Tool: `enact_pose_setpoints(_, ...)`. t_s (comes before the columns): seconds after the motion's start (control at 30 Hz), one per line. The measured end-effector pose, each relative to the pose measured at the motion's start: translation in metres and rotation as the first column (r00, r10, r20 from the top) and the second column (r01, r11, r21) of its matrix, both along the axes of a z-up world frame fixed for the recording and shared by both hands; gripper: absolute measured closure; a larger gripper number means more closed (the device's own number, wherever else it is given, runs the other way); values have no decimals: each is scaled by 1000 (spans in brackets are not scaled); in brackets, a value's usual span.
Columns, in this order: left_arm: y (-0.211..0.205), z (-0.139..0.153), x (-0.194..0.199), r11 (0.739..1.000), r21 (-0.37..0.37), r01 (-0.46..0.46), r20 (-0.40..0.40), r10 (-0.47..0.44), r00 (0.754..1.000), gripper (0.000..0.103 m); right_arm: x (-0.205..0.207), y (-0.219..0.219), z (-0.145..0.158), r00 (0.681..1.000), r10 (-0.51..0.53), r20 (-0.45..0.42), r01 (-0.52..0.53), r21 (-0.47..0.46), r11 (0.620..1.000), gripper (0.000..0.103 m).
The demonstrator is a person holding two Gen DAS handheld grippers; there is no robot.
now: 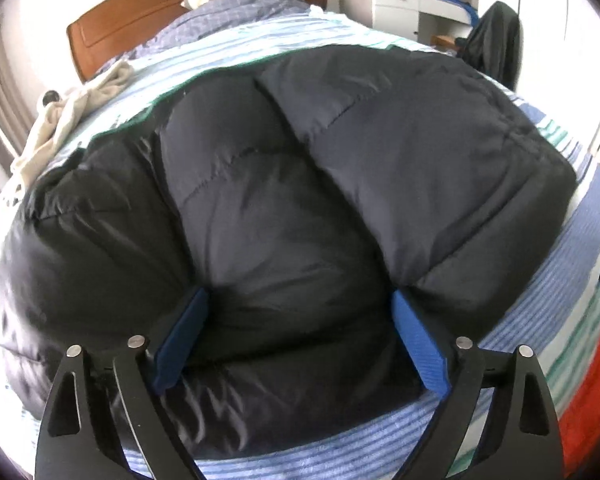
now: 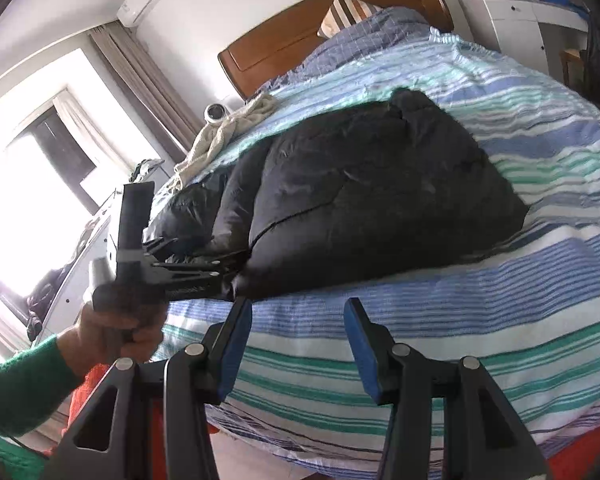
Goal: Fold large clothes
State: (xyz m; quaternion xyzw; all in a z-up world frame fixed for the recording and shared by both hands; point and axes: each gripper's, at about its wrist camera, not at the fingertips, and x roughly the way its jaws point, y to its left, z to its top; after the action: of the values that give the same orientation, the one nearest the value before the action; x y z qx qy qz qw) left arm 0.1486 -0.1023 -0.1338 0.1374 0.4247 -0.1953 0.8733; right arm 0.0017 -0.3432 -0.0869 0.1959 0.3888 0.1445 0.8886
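Left tool (image 2: 236, 276) tips hidden against black jacket (image 2: 364, 200).

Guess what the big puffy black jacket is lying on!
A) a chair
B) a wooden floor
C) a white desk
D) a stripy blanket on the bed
D, since the black jacket rests flat on the blue, green and white striped blanket that covers the bed, in front of the wooden headboard.

A home bedroom: bed (image 2: 500, 264) (wooden headboard (image 2: 300, 28)), curtains (image 2: 140, 76)
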Motion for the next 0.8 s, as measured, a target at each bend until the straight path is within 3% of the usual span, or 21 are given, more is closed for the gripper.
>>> enact_pose_setpoints(0.2, 0, 12, -9, 999, 32, -21, -3, 21, 1000, 7, -3, -6, 1, 999, -47, -1, 47, 7, 999, 53)
enact_pose_setpoints(0.43, -3, 25, -21, 991, 109, -83, 38, 80, 996, 4, -4, -22, -11, 987, -144, -75, 143, -10, 990, 51)
enact_pose_setpoints(0.8, 0, 17, -14, 986, 110, -122, 22, 120, 993, 1, -4, -22, -10, 984, -158, -80, 156, -32, 987, 47)
